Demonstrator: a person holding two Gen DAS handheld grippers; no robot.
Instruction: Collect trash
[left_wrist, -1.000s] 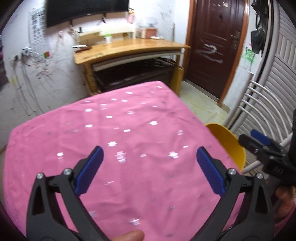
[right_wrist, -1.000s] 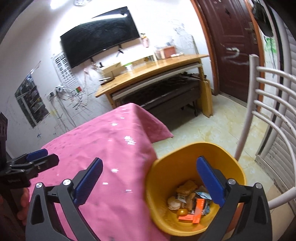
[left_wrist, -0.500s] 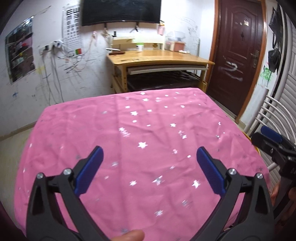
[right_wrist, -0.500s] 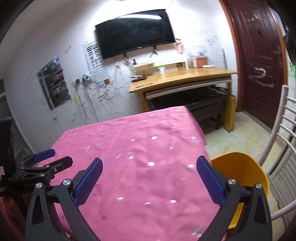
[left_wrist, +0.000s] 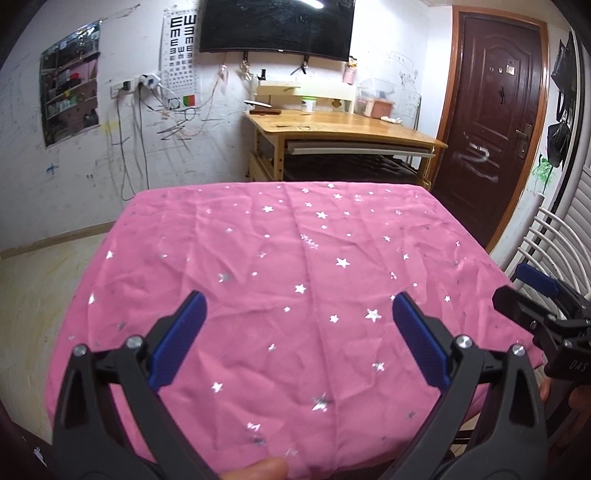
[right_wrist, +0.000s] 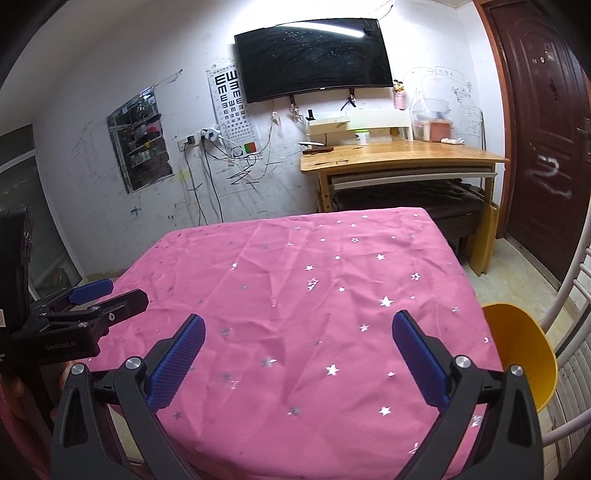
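A table under a pink cloth with silver stars (left_wrist: 295, 280) (right_wrist: 303, 295) fills both views, and no loose trash shows on it. My left gripper (left_wrist: 295, 328) hangs open over the near edge with nothing between its blue pads. My right gripper (right_wrist: 297, 350) is open too, likewise holding nothing. A yellow bin (right_wrist: 524, 354) stands off the table's right edge, its inside hidden from here. The right gripper (left_wrist: 532, 291) shows at the right edge of the left wrist view, and the left gripper (right_wrist: 96, 295) shows at the left of the right wrist view.
A white slatted chair (right_wrist: 576, 295) (left_wrist: 554, 240) stands beside the bin on the right. A wooden desk (left_wrist: 343, 129) sits against the far wall under a black screen (right_wrist: 314, 59). A dark brown door (left_wrist: 491, 122) is at the right. Tiled floor (left_wrist: 44, 280) lies left of the table.
Both grippers have pulled back and swung left to face the table squarely. The bin's trash-filled inside has left the right wrist view, and only its rim shows now.
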